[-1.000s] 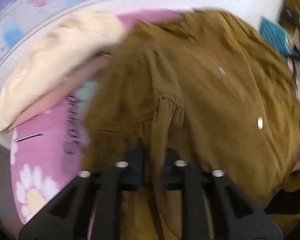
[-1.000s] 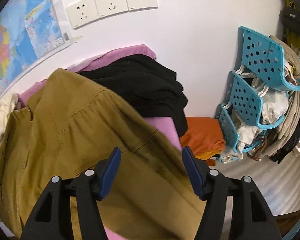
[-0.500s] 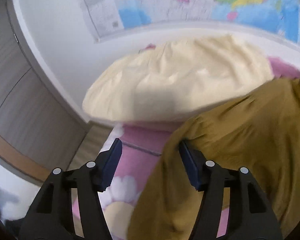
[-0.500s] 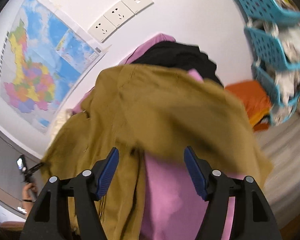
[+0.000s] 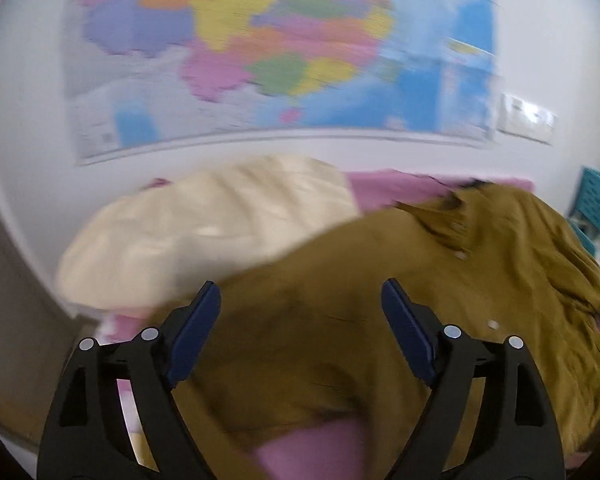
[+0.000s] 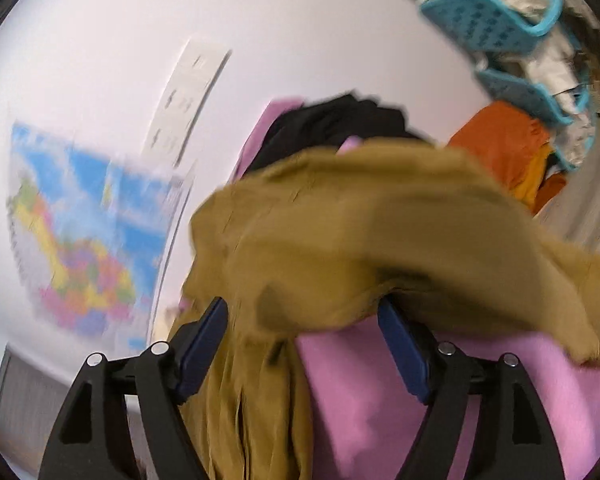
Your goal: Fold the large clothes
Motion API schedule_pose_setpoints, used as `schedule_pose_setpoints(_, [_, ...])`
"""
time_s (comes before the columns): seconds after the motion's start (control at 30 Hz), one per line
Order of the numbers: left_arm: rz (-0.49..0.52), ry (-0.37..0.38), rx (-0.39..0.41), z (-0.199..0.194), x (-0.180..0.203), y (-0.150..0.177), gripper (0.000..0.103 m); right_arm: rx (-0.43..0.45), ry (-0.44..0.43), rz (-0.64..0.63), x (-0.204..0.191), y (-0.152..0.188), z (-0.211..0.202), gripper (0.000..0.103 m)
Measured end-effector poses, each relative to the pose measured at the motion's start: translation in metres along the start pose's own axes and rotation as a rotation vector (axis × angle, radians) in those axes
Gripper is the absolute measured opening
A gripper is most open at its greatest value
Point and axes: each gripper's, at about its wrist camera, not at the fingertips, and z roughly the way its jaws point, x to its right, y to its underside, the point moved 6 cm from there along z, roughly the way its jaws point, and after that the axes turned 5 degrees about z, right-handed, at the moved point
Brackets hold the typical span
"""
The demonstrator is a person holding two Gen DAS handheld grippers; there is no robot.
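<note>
Two grippers, left gripper (image 5: 300, 330) and right gripper (image 6: 302, 346), both w/ jaws spread wide and gripping nothing; the mustard-brown button shirt (image 5: 380, 312) lies rumpled on the pink bedsheet (image 6: 400, 408), filling the lower centre of both views, cream cloth (image 5: 204, 232) at its upper left. Looks like btwn folds. Next move prob needs a fresh pinch on a hem or sleeve edge, but blur hides which.

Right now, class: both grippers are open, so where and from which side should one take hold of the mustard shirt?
Probably the loose hem flap of the mustard shirt, which lies on the pink sheet. Bring the right gripper in low from the near side. That edge looks free, unlike the bunched middle; blur hides detail.
</note>
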Motion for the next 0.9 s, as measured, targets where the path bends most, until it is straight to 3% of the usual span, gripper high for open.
schedule_pose_setpoints(0.07, [0.026, 0.040, -0.015, 0.010, 0.019, 0.004, 0.082, 0.062, 0.006, 0.043, 0.002, -0.010, 0.000, 0.067])
schedule_pose_setpoints(0.1, [0.028, 0.061, -0.022, 0.014, 0.027, 0.006, 0.082, 0.104, 0.020, 0.062, 0.003, -0.017, 0.001, 0.053])
schedule_pose_setpoints(0.13, [0.027, 0.099, -0.038, 0.019, 0.035, 0.008, 0.082, 0.130, 0.045, 0.076, 0.006, -0.022, 0.000, 0.028])
schedule_pose_setpoints(0.2, [0.036, 0.129, -0.057, 0.024, 0.048, 0.011, 0.082, 0.169, 0.049, 0.061, 0.002, -0.033, -0.003, 0.007])
schedule_pose_setpoints(0.33, [0.045, 0.175, -0.062, 0.033, 0.063, 0.013, 0.082, 0.212, 0.125, -0.144, -0.042, -0.046, -0.016, 0.005])
schedule_pose_setpoints(0.4, [0.031, 0.213, -0.060, 0.034, 0.068, 0.013, 0.082, 0.258, 0.175, -0.328, -0.086, -0.045, -0.022, 0.005])
schedule_pose_setpoints(0.43, [0.022, 0.228, -0.060, 0.035, 0.069, 0.012, 0.082, 0.276, 0.213, -0.488, -0.124, -0.036, -0.020, 0.005])
schedule_pose_setpoints(0.53, [0.007, 0.258, -0.060, 0.040, 0.075, 0.012, 0.082, 0.262, 0.253, -0.803, -0.198, 0.003, 0.002, 0.005])
schedule_pose_setpoints(0.67, [-0.002, 0.283, -0.067, 0.047, 0.079, 0.013, 0.082, 0.153, 0.286, -1.223, -0.263, 0.091, 0.064, 0.005])
schedule_pose_setpoints(0.8, [-0.032, 0.303, -0.088, 0.055, 0.074, 0.016, 0.082, -0.056, 0.297, -1.420, -0.260, 0.166, 0.135, 0.008])
schedule_pose_setpoints(0.87, [-0.049, 0.305, -0.100, 0.060, 0.069, 0.019, 0.082, -0.170, 0.323, -1.466, -0.244, 0.198, 0.166, 0.021])
schedule_pose_setpoints(0.9, [-0.054, 0.307, -0.105, 0.062, 0.068, 0.019, 0.082, -0.261, 0.334, -1.497, -0.230, 0.217, 0.183, 0.040])
